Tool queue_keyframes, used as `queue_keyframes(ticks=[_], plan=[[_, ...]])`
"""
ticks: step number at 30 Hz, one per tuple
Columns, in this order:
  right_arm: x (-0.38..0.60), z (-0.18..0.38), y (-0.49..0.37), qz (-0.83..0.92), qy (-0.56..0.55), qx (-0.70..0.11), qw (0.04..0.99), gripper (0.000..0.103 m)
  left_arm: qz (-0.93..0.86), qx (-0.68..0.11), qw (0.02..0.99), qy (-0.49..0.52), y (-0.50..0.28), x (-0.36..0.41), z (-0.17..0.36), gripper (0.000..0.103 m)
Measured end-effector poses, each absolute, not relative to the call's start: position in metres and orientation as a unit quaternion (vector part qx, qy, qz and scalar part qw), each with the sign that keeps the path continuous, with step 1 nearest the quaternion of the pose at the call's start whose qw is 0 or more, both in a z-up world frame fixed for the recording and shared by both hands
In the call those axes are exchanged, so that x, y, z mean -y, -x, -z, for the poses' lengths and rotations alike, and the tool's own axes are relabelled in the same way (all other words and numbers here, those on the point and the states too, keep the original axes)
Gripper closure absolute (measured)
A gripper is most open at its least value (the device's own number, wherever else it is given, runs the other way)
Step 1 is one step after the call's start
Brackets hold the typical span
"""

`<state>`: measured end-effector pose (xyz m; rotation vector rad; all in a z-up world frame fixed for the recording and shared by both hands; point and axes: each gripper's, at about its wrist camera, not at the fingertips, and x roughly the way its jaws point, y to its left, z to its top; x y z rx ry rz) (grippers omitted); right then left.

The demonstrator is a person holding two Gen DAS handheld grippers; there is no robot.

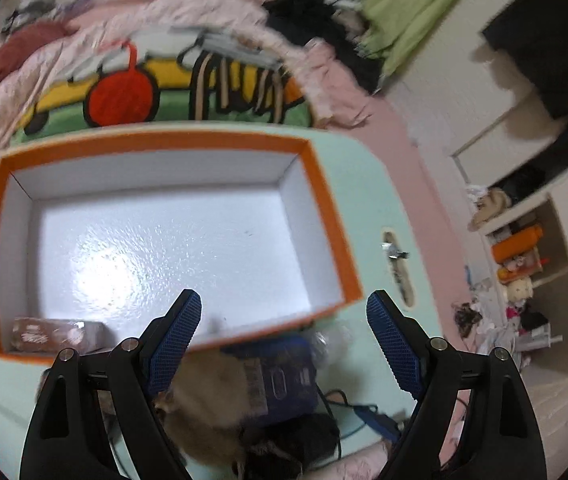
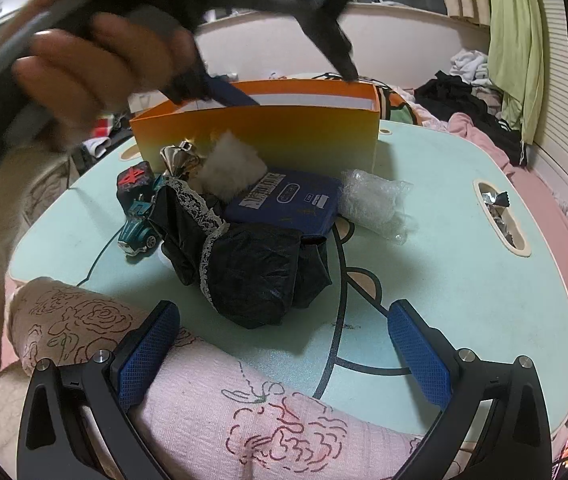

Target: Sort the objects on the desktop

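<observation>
Above the mint table (image 2: 464, 240), left tongs (image 1: 284, 308) tilt gaping over the orange box (image 1: 324, 200) (right tongs (image 2: 284, 324) wide, empty).

Brown packet (image 1: 57, 330) in box corner blurred, label unreadable; left hand (image 2: 95, 56) motion-smeared; blue box (image 1: 279, 376) part hidden.

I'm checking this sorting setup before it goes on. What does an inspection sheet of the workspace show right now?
Surface: mint green table with a cartoon print.
Job's things: orange box holds one brown packet; waiting in front of it are a blue box, toy car, black lace-trimmed fabric, white fluff and clear wrap.
Clutter: foil wrappers in the table's slot.
Grippers: left gripper open and empty over the box's near edge; right gripper open and empty, low over the table's near edge.
Cables: a dark cable beside the pile.
Surroundings: bed with clothes, green curtain, shelves.
</observation>
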<state>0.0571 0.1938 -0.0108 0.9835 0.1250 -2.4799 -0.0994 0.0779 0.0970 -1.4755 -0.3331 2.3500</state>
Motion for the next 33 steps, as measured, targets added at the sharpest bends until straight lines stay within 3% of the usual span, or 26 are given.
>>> queue_keyframes(ticks=[4, 8, 13, 18, 23, 33], plan=[[-0.194, 0.011, -0.057, 0.903, -0.358, -0.046, 0.233, 0.000, -0.861, 0.083, 0.199, 0.461, 0.051, -0.057, -0.117, 0.018], [-0.194, 0.010, -0.057, 0.903, -0.357, -0.046, 0.233, 0.000, -0.858, 0.080, 0.213, 0.461, 0.002, -0.020, -0.102, 0.018], [-0.191, 0.009, -0.056, 0.903, -0.357, -0.046, 0.233, 0.000, -0.885, 0.011, 0.125, 0.448, -0.042, 0.014, -0.056, 0.018], [-0.191, 0.008, -0.056, 0.904, -0.357, -0.047, 0.233, 0.000, -0.912, -0.027, 0.061, 0.405, -0.056, 0.011, -0.020, 0.017], [-0.191, 0.008, -0.056, 0.903, -0.358, -0.046, 0.233, 0.000, -0.932, -0.020, 0.016, 0.361, -0.054, 0.003, -0.011, 0.002], [-0.190, 0.008, -0.057, 0.903, -0.358, -0.045, 0.233, 0.000, -0.935, -0.020, 0.016, 0.355, -0.059, 0.005, -0.009, 0.001]])
